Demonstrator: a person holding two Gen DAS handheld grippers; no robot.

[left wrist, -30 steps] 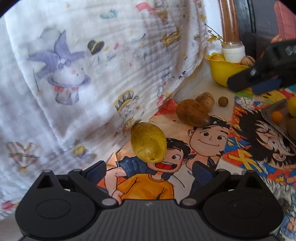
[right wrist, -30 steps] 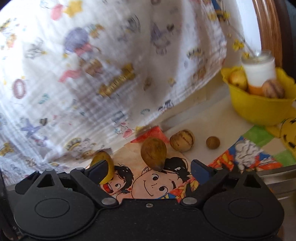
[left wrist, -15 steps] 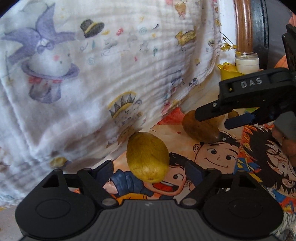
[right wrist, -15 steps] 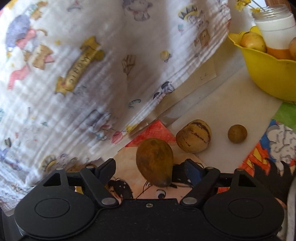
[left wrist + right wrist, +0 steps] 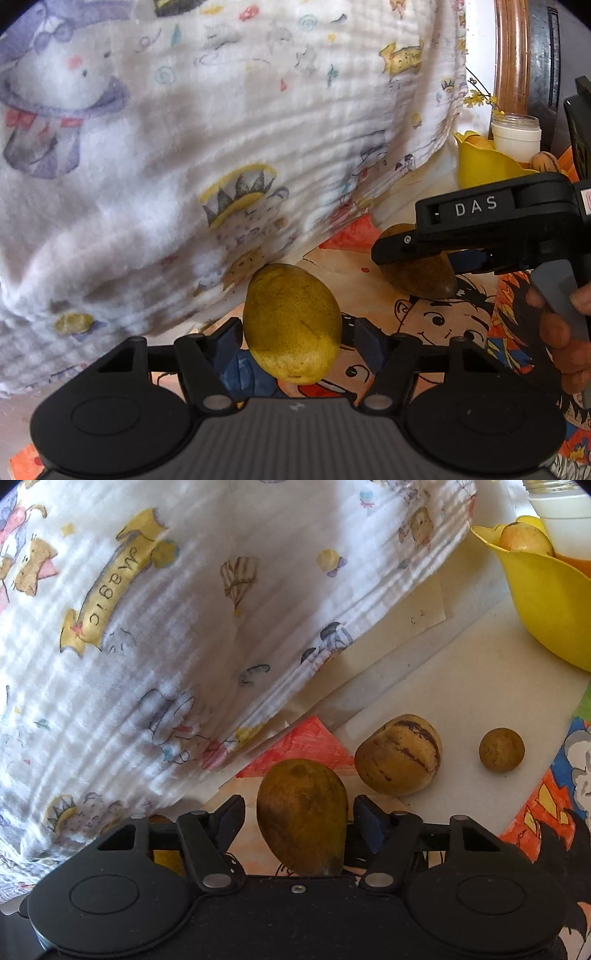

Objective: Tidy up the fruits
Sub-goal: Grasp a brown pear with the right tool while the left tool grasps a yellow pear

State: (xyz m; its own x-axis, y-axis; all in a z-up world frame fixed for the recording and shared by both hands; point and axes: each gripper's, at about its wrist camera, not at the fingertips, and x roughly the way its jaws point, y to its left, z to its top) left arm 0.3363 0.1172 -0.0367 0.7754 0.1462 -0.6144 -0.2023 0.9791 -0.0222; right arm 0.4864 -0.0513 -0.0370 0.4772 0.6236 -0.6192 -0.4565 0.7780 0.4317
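Two grippers angle down at the surface, jaws closing: the left gripper brackets a yellow-green fruit, the right gripper a brownish fruit, pads nearly touching each fruit's sides.

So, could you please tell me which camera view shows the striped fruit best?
The right wrist view shows it best: the striped fruit lies whole and unobstructed on the white surface, just behind the brown fruit between the closing right gripper fingers. In the left wrist view I cannot find it; the right gripper's black body covers that area.
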